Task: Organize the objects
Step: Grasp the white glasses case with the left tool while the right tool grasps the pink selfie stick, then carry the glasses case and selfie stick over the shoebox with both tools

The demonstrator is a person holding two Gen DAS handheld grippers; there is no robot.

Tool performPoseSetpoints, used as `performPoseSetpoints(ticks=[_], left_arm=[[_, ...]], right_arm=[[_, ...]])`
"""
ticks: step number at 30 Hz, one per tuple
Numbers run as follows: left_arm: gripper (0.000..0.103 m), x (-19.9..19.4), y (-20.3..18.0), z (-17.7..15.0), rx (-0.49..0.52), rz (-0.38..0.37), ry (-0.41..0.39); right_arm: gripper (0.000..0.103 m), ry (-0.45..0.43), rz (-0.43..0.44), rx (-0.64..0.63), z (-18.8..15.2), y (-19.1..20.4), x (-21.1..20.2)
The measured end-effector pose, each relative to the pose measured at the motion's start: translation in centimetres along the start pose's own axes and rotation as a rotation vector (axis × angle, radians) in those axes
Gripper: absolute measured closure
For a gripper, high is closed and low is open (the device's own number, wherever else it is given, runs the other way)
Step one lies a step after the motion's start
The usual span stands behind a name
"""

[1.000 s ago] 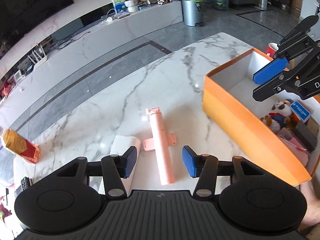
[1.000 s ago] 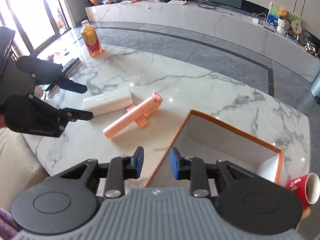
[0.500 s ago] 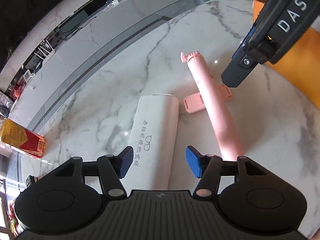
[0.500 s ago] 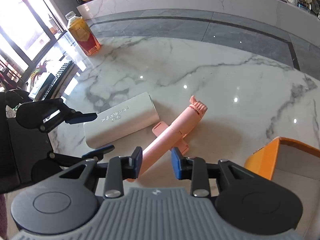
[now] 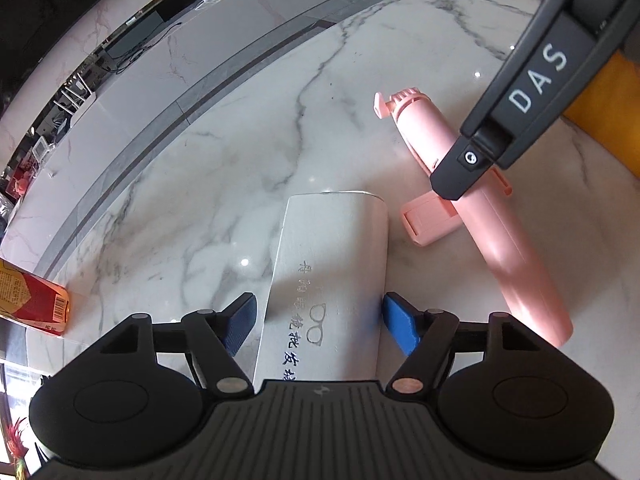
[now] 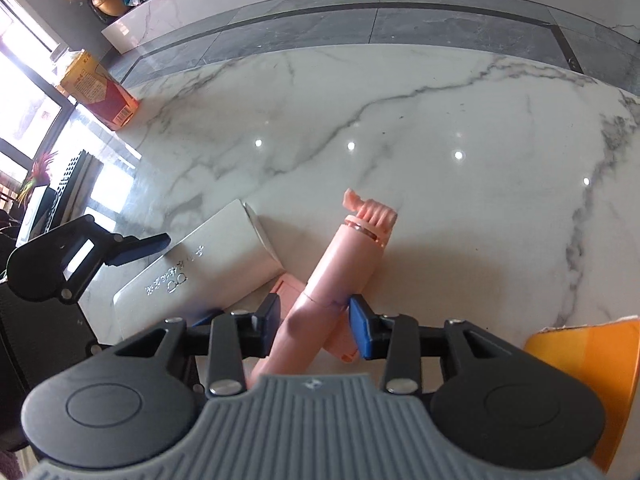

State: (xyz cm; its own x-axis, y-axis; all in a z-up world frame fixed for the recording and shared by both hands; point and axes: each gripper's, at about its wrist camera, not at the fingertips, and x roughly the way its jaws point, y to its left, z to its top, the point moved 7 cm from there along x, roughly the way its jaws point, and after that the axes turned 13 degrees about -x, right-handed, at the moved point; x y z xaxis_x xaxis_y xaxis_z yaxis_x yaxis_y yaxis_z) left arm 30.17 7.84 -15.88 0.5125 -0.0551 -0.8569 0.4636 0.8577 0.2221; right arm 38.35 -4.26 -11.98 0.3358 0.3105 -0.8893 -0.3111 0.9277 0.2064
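While both jaws widen, left gripper (image 5: 318, 322) straddles the white case (image 5: 332, 264), right gripper (image 6: 314, 320) straddles the pink stick (image 6: 336, 276), ungrasped.

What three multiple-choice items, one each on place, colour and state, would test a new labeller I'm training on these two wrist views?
1. The white case lies where?
A. in the orange box
B. between the left gripper's fingers
C. on the floor

2. The stick between the right gripper's fingers is:
A. pink
B. green
C. black

3. The white case is:
A. standing upright
B. lifted clear
C. lying flat on the marble table

Key: 1 B, a blue pad sits at each side of it; 2 A, its whole body is pink; 3 C, its long side rests on the marble.
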Motion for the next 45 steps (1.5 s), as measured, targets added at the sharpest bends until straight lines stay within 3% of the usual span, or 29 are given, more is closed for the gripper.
performPoseSetpoints(ticks=[5, 10, 12, 25, 35, 45], left_arm=[[0.020, 0.1, 0.3, 0.0, -0.016, -0.018, 0.030], [0.019, 0.6, 1.1, 0.1, -0.118, -0.060, 0.078], [0.024, 0.7, 1.4, 0.1, -0.163, -0.080, 0.093], [0.030, -1.6, -0.8, -2.4, -0.203, -0.040, 0.124], [0.032, -8.3, -2.1, -2.8, -0.203, -0.023, 0.088], [0.034, -16.8, -5.3, 0.9, -0.133, -0.028, -0.027]], right_arm=[[0.062, -0.004, 0.004, 0.019, -0.3, -0.1, 0.8], [0.062, 0.000, 0.002, -0.005, -0.6, 0.4, 0.7], [0.065, -0.004, -0.006, -0.020, -0.8, 0.7, 0.6], [0.074, -0.007, 0.010, -0.083, -4.3, 1.9, -1.7], [0.074, -0.044, 0.047, -0.096, -6.5, 3.3, -6.7], [0.074, -0.138, 0.030, -0.111, -6.7, 3.3, -17.2]])
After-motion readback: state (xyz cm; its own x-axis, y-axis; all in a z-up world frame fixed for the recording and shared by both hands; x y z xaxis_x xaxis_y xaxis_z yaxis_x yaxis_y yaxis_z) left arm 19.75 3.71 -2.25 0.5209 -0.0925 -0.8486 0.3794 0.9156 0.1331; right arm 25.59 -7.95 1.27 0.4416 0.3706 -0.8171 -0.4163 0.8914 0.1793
